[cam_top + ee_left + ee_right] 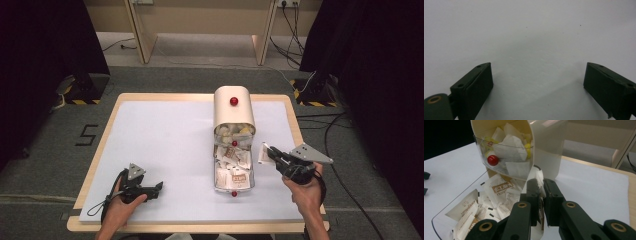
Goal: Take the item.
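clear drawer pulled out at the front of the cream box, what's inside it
The clear drawer holds a loose heap of white and brown paper sachets. Whatever lies beneath the top layer is covered.

Before us, our white-topped table with a cream sachet box and its clear drawer.

A wooden table carries a white sheet that covers nearly all of its top. On the grey carpet beside the left edge is a black "5" mark. Yellow-and-black striped bases sit off both far corners. Cables trail past the right edge. Pale wooden legs stand beyond the far edge.
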`<act>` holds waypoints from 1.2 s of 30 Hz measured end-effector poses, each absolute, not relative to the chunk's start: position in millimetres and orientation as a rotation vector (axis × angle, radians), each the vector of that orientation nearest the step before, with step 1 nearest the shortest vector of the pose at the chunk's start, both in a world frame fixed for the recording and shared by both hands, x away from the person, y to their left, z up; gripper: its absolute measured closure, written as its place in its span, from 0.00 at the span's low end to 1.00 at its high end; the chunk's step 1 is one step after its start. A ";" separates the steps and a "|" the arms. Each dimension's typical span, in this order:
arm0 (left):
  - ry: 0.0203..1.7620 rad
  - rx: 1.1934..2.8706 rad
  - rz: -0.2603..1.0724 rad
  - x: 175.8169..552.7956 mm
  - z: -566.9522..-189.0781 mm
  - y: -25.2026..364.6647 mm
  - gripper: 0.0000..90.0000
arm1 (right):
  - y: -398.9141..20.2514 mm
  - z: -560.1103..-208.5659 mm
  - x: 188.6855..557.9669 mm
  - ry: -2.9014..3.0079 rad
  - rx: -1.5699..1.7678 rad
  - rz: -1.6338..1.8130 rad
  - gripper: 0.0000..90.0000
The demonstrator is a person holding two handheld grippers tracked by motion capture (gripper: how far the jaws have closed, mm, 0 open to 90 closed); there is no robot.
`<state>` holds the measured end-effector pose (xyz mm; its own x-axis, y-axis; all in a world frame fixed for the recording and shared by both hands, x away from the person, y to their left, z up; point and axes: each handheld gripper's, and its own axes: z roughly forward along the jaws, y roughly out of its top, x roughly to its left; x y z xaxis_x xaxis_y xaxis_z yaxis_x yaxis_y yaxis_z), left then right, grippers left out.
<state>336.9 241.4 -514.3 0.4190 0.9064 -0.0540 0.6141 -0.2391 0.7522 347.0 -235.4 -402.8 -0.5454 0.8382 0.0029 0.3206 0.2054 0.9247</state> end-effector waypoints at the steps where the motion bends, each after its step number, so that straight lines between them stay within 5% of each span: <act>1: 1.287 1.960 0.521 336.8 -514.3 241.4 0.09 | -238.0 -403.6 347.8 1.966 1.082 1.320 0.93; 36: 1.287 1.959 0.520 336.8 -514.3 241.4 0.09 | -270.7 -423.6 358.9 1.921 1.209 1.255 0.93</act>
<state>336.8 241.4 -514.3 0.4192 0.9063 -0.0546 0.6140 -0.2386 0.7524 358.9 -270.7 -423.6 -0.4507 0.8921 0.0320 0.3880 0.1635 0.9070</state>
